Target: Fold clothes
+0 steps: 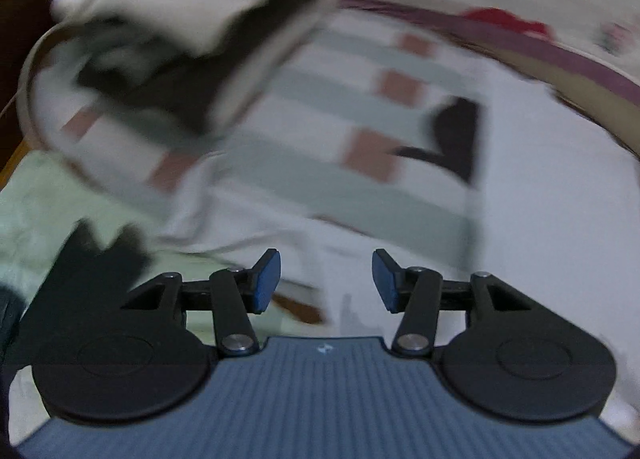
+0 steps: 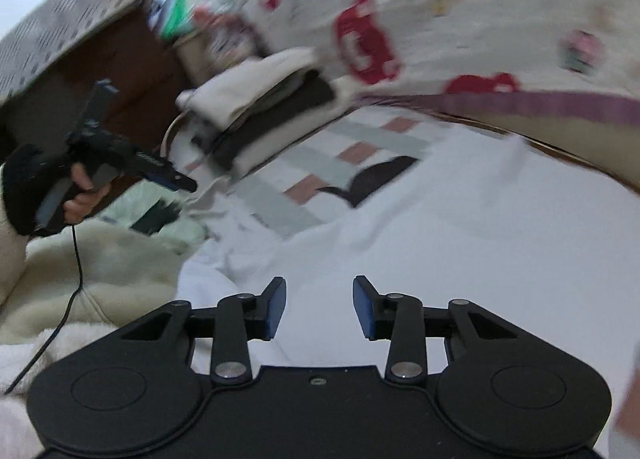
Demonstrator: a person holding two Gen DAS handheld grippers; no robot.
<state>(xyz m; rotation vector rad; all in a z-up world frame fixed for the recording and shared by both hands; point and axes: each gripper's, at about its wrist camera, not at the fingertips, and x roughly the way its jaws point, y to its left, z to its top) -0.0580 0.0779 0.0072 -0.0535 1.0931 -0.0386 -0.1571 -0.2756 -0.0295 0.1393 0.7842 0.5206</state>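
Both frames blurring. Left gripper (image 1: 326, 281) hanging with jaws apart, holding nothing, over the white shirt (image 1: 540, 195) lying spread on the bed. Right gripper (image 2: 319, 309) likewise gaping and empty above the shirt. Folded stack of clothes (image 2: 264, 107) sitting beyond, near the patterned blanket (image 2: 480, 19).

A cream quilt printed with red shapes (image 2: 460, 19) and edged by a purple band (image 2: 520, 105) lies beyond; a dark brown wooden cabinet (image 2: 132, 59) stands left.
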